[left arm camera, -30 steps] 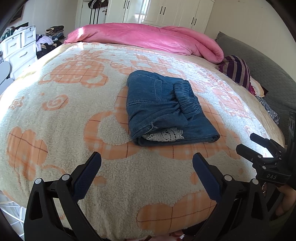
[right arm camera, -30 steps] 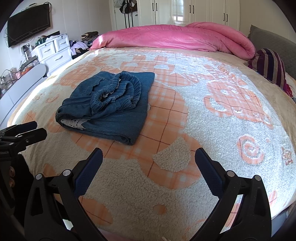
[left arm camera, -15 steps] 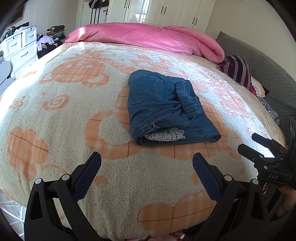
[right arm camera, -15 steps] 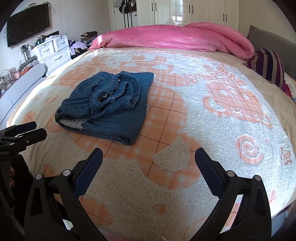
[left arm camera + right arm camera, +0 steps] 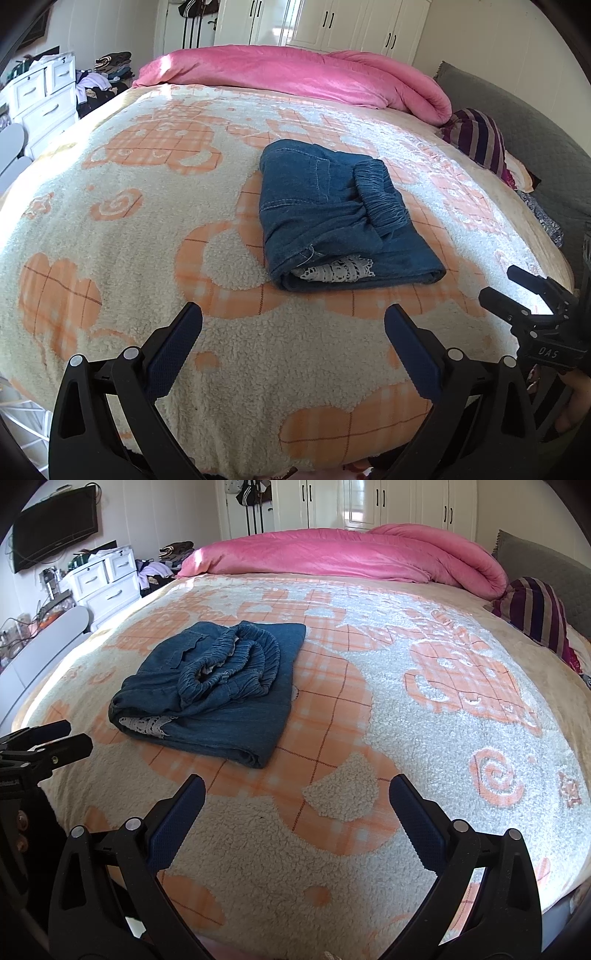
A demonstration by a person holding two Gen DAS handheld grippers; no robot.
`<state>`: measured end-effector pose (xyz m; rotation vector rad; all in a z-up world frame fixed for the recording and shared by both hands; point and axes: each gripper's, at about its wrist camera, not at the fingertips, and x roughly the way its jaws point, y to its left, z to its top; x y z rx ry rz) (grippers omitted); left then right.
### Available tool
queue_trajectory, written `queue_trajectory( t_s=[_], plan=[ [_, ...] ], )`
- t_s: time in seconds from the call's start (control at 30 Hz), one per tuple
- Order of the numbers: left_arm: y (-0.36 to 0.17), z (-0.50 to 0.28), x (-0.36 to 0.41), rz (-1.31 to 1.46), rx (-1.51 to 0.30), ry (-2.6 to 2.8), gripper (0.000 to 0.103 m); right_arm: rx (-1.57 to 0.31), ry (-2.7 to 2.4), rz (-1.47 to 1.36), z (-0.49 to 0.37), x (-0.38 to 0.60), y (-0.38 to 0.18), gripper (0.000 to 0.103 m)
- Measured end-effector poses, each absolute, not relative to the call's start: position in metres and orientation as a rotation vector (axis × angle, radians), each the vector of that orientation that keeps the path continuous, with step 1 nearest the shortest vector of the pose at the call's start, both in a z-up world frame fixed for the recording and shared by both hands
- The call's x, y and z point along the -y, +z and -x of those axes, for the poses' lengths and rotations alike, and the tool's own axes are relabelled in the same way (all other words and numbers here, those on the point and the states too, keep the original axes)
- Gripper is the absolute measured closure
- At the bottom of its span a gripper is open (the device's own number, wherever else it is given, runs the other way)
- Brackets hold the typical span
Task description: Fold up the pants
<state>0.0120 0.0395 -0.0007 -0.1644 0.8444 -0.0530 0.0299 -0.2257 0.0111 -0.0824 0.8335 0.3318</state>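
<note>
Two views, one bed. Left wrist view: left hand-held gripper [image 5: 293,328] at lower centre, jaws spread wide, grasping nothing, over the blanket [image 5: 110,229]. Pants [image 5: 340,218], blue denim, folded into a compact bundle, centre of frame, lying on the blanket, well apart from the jaws; white lace trim shows at the near edge. Pink duvet [image 5: 295,77] across the top; striped pillow [image 5: 476,136] at upper right. Right hand-held gripper [image 5: 517,295] at the right edge, released, empty.

Right wrist view: right hand-held gripper [image 5: 297,806] at lower centre, jaws wide apart, empty. Pants [image 5: 218,686] left of centre, elastic waistband bunched on top. Left hand-held gripper [image 5: 55,738] at the left edge, near the pants, not touching. Drawers [image 5: 107,583] and TV [image 5: 55,528] at upper left.
</note>
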Motion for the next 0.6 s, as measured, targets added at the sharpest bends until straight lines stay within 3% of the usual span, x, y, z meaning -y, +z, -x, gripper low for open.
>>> queue_trajectory(
  t_s=[0.6],
  plan=[
    [0.005,-0.025,-0.081,0.196,-0.796,0.074,0.004,-0.842,0.262,0.046,-0.048,0.259,0.009,0.009]
  ],
)
